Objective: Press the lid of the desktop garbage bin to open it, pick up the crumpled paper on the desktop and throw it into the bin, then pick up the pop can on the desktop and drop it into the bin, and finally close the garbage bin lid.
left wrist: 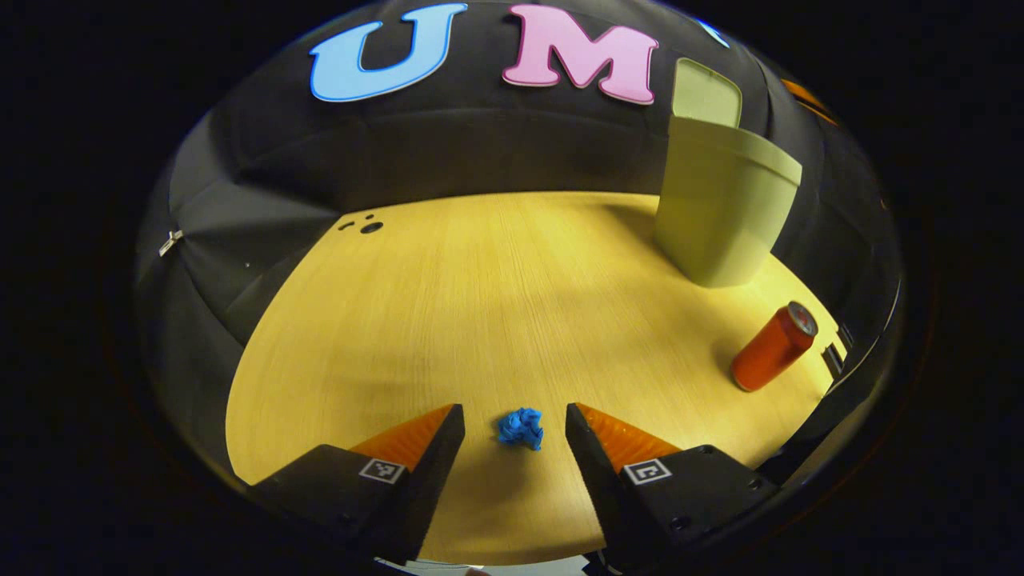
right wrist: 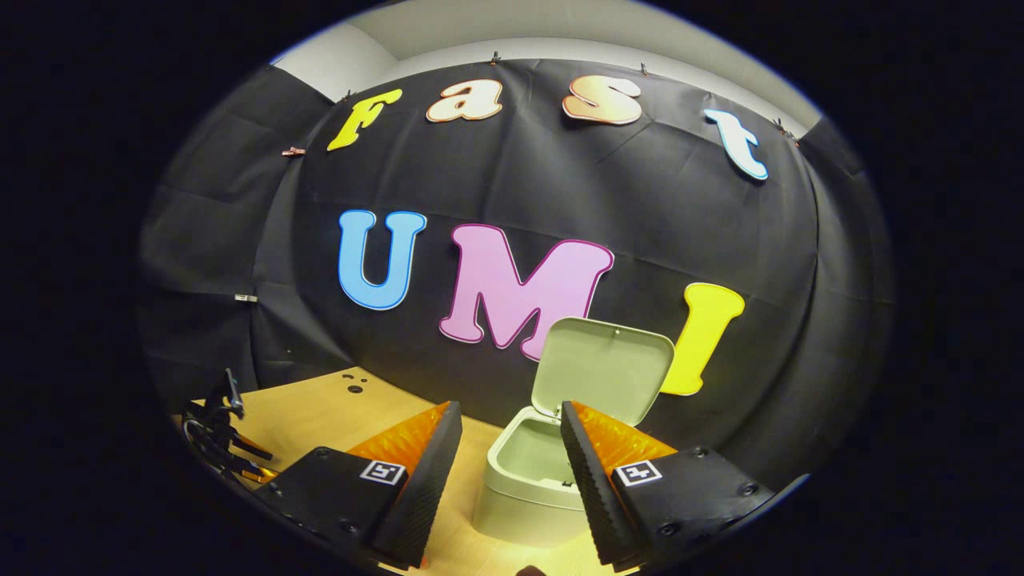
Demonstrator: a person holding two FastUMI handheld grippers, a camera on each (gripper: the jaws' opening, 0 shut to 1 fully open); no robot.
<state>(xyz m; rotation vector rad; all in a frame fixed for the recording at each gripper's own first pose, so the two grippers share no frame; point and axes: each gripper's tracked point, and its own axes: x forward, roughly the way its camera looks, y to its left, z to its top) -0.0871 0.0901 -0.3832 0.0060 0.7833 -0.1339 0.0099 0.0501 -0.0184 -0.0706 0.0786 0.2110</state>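
Now the second step of the task is in hand: the bin's lid (right wrist: 602,364) already stands upright, so I take the opening as done and the crumpled paper (left wrist: 521,428) as my present target. In the left gripper view, my left gripper (left wrist: 516,422) is spread wide, its jaws parted with the small blue wad lying on the wooden desktop (left wrist: 448,304) between the fingertips, apparently just ahead of them and touched by neither. Whether the tips are already down at table level I cannot tell.

Across the desktop, well apart from the paper, the pale green garbage bin (left wrist: 724,208) stands toward the far right edge, and the orange pop can (left wrist: 772,346) stands near it, closer to me, clear of the bin's wall.

In the right gripper view, my right gripper (right wrist: 512,436) is likewise spread and holds nothing; it looks over the bin's open mouth (right wrist: 534,460), which appears hollow and unobstructed, the raised lid leaning back toward the booth wall.

The next move, as I judge it, calls for easing the left gripper forward and down until the wad sits squarely between the pads, then closing gently: paper this light may skid away from one finger if contact is uneven. After that comes the carry across to the bin, passing clear of the can.
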